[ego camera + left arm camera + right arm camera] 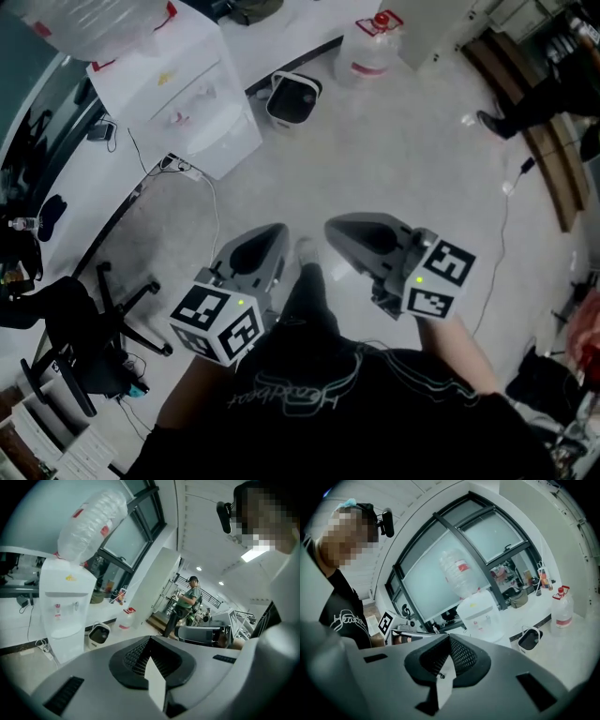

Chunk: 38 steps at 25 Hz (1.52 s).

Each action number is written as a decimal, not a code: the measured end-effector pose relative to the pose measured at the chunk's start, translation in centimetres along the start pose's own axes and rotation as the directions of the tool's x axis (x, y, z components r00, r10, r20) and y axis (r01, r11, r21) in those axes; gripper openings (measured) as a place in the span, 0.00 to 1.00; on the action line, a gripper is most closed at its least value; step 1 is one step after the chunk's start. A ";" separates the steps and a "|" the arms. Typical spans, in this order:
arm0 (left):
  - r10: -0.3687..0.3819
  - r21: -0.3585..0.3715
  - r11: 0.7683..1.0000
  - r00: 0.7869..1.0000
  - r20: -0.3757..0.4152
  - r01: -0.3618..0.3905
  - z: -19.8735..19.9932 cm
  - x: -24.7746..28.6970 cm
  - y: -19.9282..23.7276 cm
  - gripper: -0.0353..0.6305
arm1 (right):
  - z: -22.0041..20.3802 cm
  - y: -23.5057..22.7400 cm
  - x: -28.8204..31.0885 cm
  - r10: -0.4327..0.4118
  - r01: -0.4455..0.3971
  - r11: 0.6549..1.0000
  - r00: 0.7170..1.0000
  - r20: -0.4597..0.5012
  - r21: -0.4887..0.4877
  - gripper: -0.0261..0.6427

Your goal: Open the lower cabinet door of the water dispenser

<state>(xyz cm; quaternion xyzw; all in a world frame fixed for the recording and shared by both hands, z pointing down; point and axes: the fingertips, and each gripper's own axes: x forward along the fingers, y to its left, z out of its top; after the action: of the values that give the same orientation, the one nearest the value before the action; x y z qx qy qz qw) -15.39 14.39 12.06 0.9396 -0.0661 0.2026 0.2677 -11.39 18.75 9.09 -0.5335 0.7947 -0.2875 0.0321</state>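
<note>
The white water dispenser (178, 94) with an upturned bottle on top stands against the wall at the upper left, well away from both grippers. Its lower cabinet door (228, 142) is closed. My left gripper (267, 234) and right gripper (337, 225) hang side by side close to my body, over the floor. In the left gripper view the dispenser (63, 611) stands far off at the left beyond the left gripper (150, 639), whose jaws are shut and empty. The right gripper (449, 638) is also shut on nothing, with the dispenser (480, 616) ahead of it.
A small white bin (292, 98) and a water jug (370, 52) stand on the floor right of the dispenser. A power strip with cables (183, 169) lies at its foot. An office chair (84, 337) is at the left. Another person (187, 604) stands further back.
</note>
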 end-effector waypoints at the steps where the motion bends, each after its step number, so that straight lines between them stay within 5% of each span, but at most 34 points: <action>1: 0.006 -0.007 1.000 1.000 -0.002 -0.006 0.7 1.2 0.9 0.05 | 0.5 -1.4 0.6 0.004 -0.004 1.000 1.000 -0.008 0.005 0.06; 9: 0.067 -0.065 0.996 0.998 0.005 -0.067 5.2 7.4 7.2 0.06 | 4.7 -9.4 5.8 0.055 -0.053 0.998 0.997 -0.052 0.026 0.06; 20: 0.191 -0.156 0.970 0.981 0.029 -0.185 3.3 12.4 15.4 0.06 | 2.4 -16.5 13.3 0.128 -0.135 0.990 0.979 -0.156 -0.036 0.06; 38: 0.477 -0.348 0.831 0.878 0.041 -0.435 -2.8 23.7 24.7 0.06 | -5.8 -31.4 20.1 0.244 -0.327 0.936 0.871 -0.426 -0.131 0.06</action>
<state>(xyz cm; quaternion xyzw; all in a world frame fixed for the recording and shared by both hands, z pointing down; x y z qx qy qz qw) -0.59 -5.39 35.83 0.8494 -0.3379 0.1872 0.3595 3.98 -4.57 34.45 -0.3393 0.8792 -0.3022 -0.1435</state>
